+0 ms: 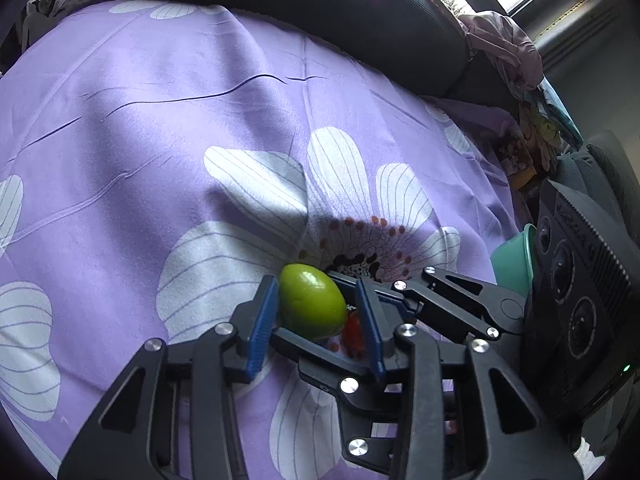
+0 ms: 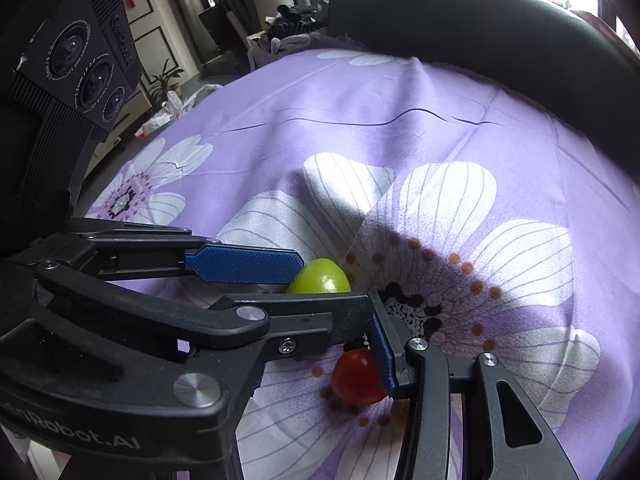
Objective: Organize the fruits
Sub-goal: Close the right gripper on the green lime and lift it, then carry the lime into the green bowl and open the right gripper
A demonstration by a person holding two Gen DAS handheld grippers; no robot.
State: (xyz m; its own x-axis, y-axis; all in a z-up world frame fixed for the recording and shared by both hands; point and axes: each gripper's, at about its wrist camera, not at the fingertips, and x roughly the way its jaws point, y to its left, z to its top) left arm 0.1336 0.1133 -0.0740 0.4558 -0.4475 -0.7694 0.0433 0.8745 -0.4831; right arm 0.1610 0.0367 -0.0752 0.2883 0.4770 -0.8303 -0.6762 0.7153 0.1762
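Note:
A green oval fruit [image 1: 312, 306] lies on the purple flowered cloth [image 1: 160, 120]. My left gripper [image 1: 315, 282] is shut on it, a blue pad on each side. In the right wrist view the same green fruit [image 2: 320, 278] sits between the left gripper's [image 2: 336, 280] two fingers, which reach in from the left. A small red tomato [image 2: 356, 376] rests on the cloth just below, against the right-hand blue pad of my right gripper [image 2: 340, 352]. Its other pad is hidden under the left gripper's finger, and its jaws stand wider than the tomato [image 1: 354, 332].
A teal bowl [image 1: 516, 256] stands at the cloth's right edge, partly behind the right gripper's camera block [image 1: 580, 280]. A black padded chair back [image 2: 480, 28] curves along the far side. The cloth's left edge [image 2: 120, 168] drops off toward the room floor.

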